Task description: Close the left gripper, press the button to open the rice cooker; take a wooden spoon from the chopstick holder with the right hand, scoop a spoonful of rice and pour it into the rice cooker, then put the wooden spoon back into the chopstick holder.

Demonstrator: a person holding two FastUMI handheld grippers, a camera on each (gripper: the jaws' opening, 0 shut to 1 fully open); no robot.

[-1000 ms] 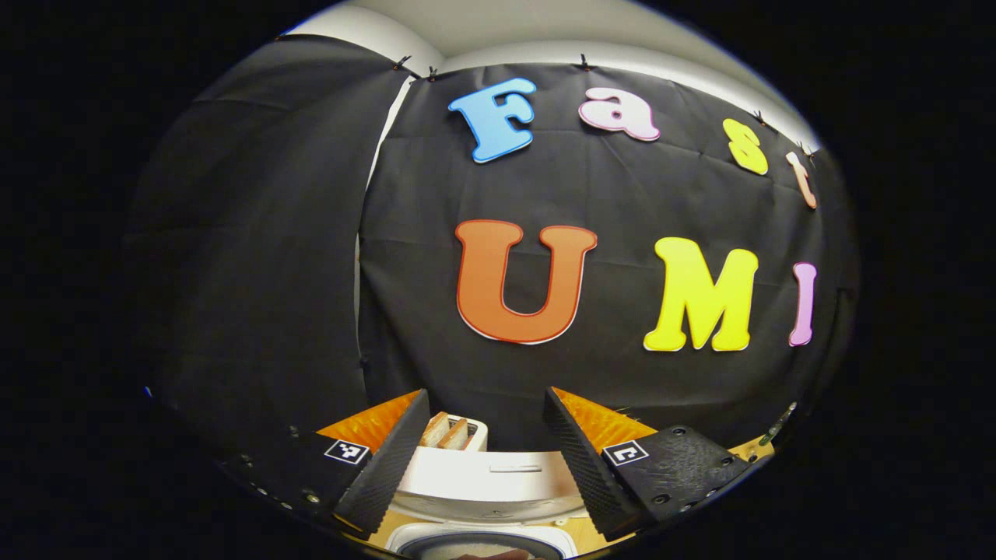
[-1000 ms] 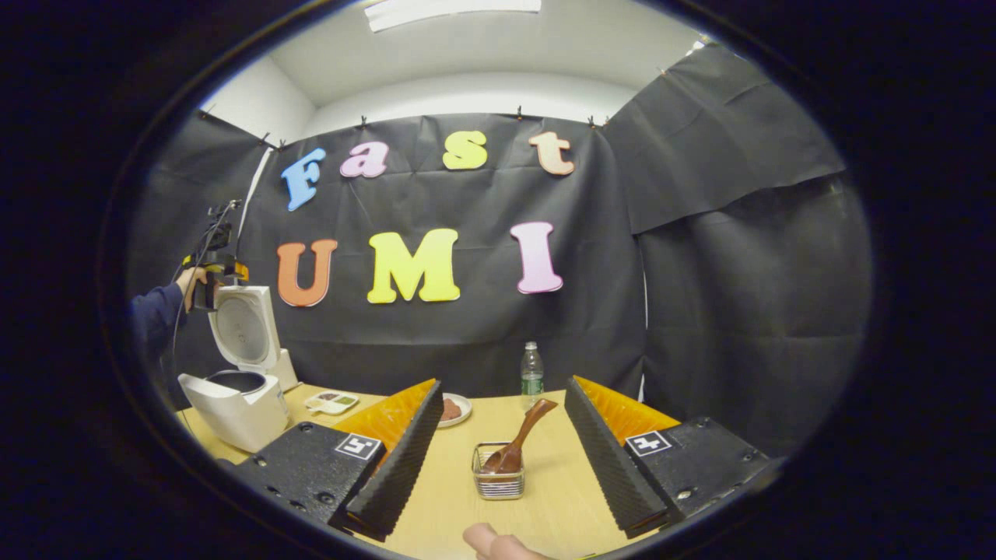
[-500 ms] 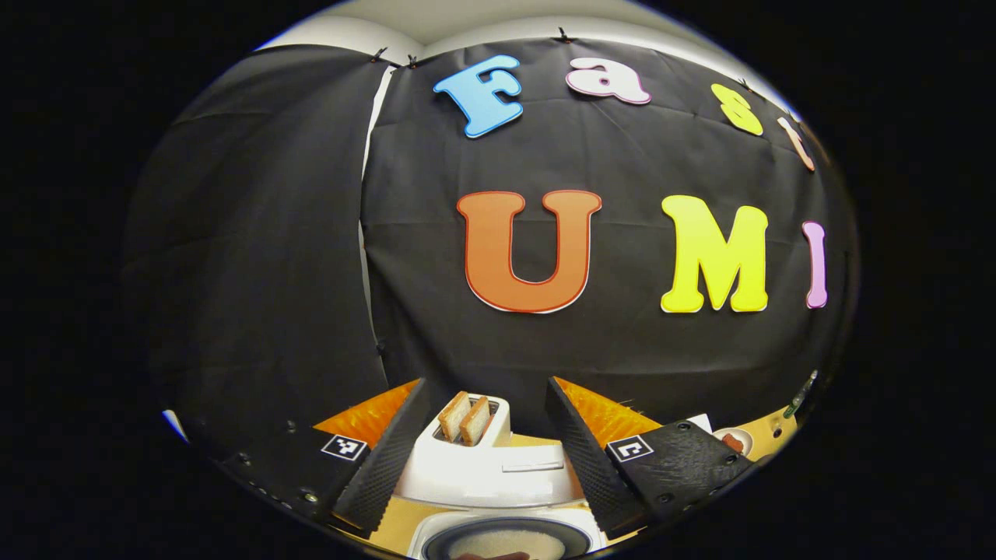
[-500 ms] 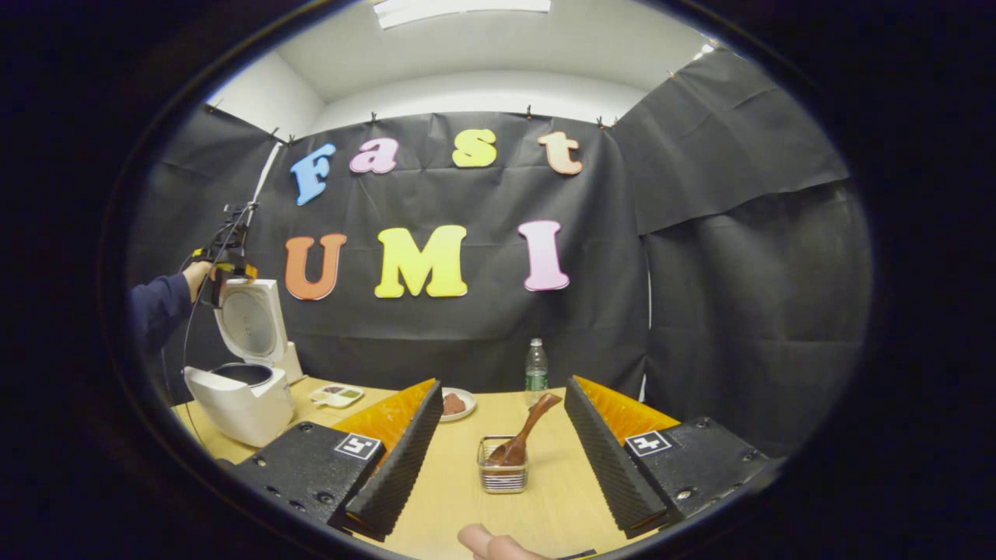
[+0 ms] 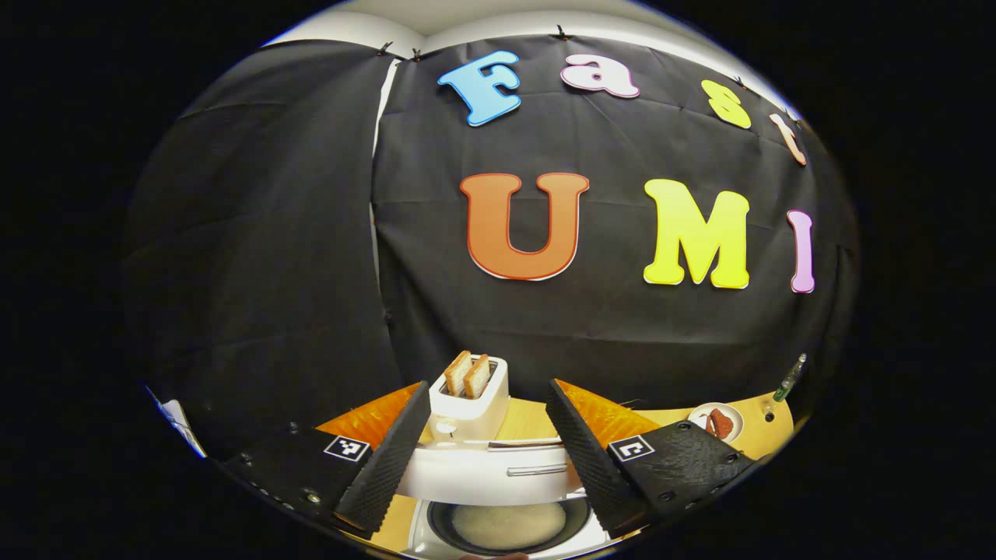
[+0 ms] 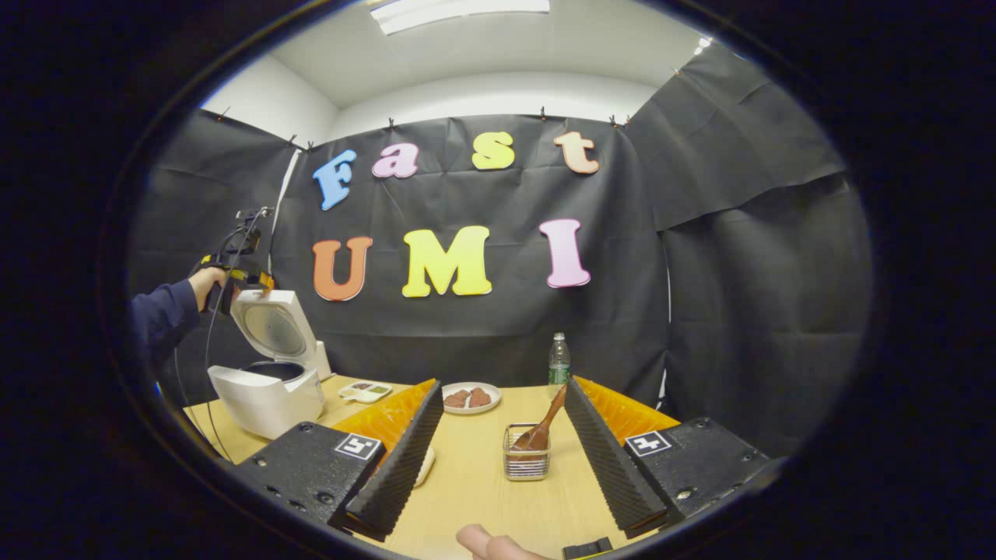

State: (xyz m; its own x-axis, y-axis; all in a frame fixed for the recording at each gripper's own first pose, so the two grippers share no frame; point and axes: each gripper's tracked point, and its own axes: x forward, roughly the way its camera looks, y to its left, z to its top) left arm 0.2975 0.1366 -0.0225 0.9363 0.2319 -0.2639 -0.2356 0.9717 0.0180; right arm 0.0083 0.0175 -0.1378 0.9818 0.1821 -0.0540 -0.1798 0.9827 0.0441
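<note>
Your right claw (image 6: 498,467) hangs with its jaws spread wide and nothing between them. Straight ahead at 12 o'clock, framed by the two fingers, the chopstick holder (image 6: 527,462) stands on the surface (image 6: 475,498), and the wooden spoon (image 6: 542,425) sits bowl-down in it with the handle leaning toward 1 o'clock. Beyond it, a plate of food (image 6: 470,397) lies at about 11 o'clock and a water bottle (image 6: 557,359) stands at 1 o'clock by the back wall. Far out at 9 to 10 o'clock, the rice cooker (image 6: 268,389) stands with its lid up, and your other hand (image 6: 204,284) holds the left claw at the lid's top edge.

Your left claw (image 5: 486,451) is likewise parted and grips nothing. Just below it at 6 o'clock is the cooker's open pot, pale rice (image 5: 508,523) inside; the raised lid crosses between the fingers. At 12 o'clock behind it a toaster (image 5: 469,404) carries two slices.
</note>
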